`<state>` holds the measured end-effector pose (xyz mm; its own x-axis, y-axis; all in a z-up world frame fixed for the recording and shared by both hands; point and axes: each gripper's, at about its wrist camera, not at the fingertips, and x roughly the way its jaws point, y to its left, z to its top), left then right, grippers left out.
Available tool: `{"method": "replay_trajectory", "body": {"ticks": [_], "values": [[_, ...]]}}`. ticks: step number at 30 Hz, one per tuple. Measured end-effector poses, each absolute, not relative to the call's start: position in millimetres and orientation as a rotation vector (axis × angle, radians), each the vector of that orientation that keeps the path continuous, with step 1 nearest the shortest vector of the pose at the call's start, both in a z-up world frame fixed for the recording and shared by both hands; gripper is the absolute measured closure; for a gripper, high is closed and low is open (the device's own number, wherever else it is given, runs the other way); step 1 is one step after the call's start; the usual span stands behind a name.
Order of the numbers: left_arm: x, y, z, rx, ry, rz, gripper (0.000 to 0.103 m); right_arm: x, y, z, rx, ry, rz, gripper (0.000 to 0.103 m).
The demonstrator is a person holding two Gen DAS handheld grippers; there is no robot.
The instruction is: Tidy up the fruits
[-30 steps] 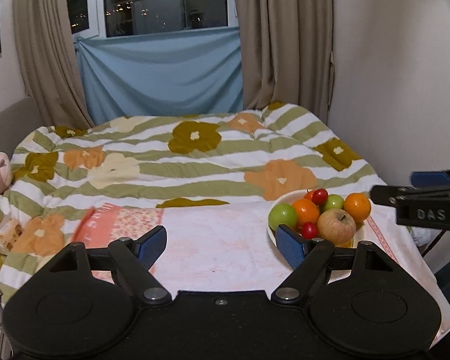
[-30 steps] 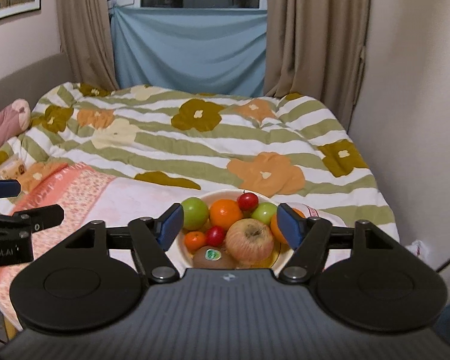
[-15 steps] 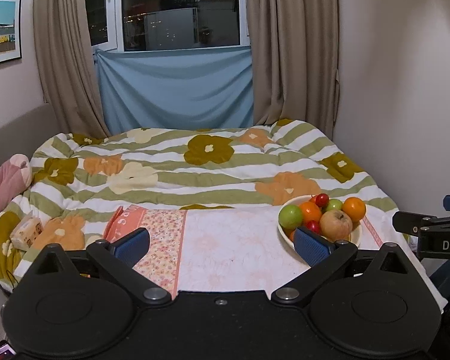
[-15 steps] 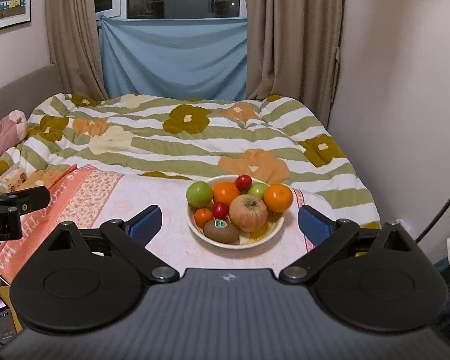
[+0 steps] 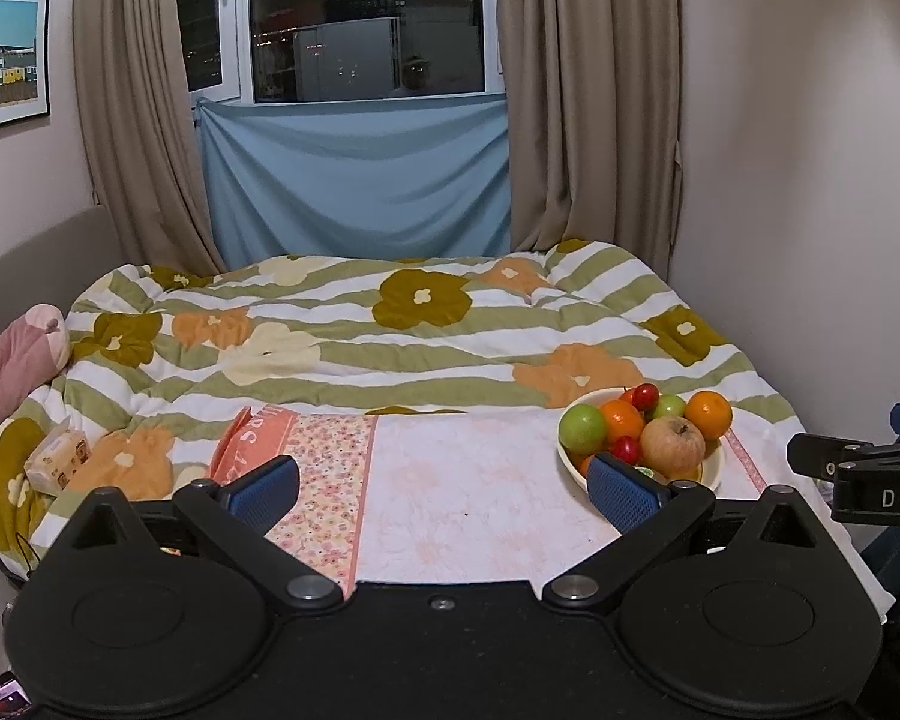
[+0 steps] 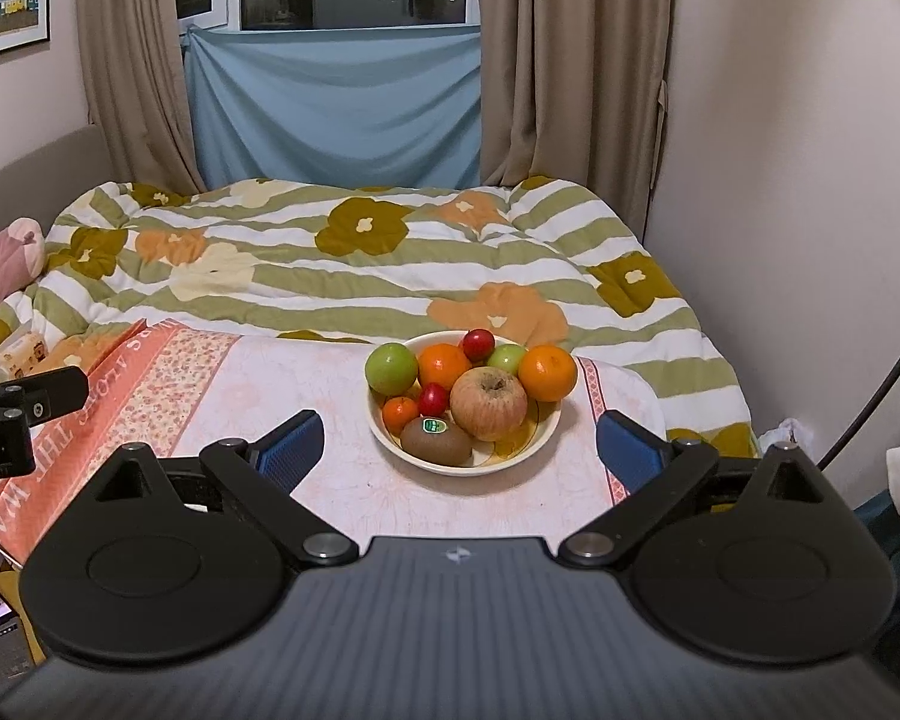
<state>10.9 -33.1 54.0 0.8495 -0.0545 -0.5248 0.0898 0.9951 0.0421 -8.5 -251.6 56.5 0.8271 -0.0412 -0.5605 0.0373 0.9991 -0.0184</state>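
Your fingers [image 6: 630, 450] on both the right gripper [image 6: 459, 444] and left gripper [image 5: 444, 486] have just spread, released and empty, drawn back from the fruit bowl [image 6: 450, 468]; all fruit sits gathered inside.

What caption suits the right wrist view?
Open right gripper faces a round cream ceramic bowl of mixed fruit on pink floral cloth.

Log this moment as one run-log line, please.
stage: fruit untouched | left gripper: jaws open, empty | right gripper: jaws open, empty, facing bowl | fruits: all piled in bowl | kiwi: nearest front
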Motion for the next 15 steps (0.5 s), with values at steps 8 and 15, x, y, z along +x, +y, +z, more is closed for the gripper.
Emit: {"method": "replay_trajectory", "body": {"ticks": [8, 15], "values": [[10.4, -34.6, 53.0, 0.072, 0.556, -0.074, 0.0, -8.1, -251.6, 56.9, -0.006, 0.598, -0.044, 0.0], [10.6, -34.0, 53.2, 0.082, 0.551, -0.075, 0.0, -6.2, -253.4, 58.7, 0.015, 0.607, -0.056, 0.0]]}}
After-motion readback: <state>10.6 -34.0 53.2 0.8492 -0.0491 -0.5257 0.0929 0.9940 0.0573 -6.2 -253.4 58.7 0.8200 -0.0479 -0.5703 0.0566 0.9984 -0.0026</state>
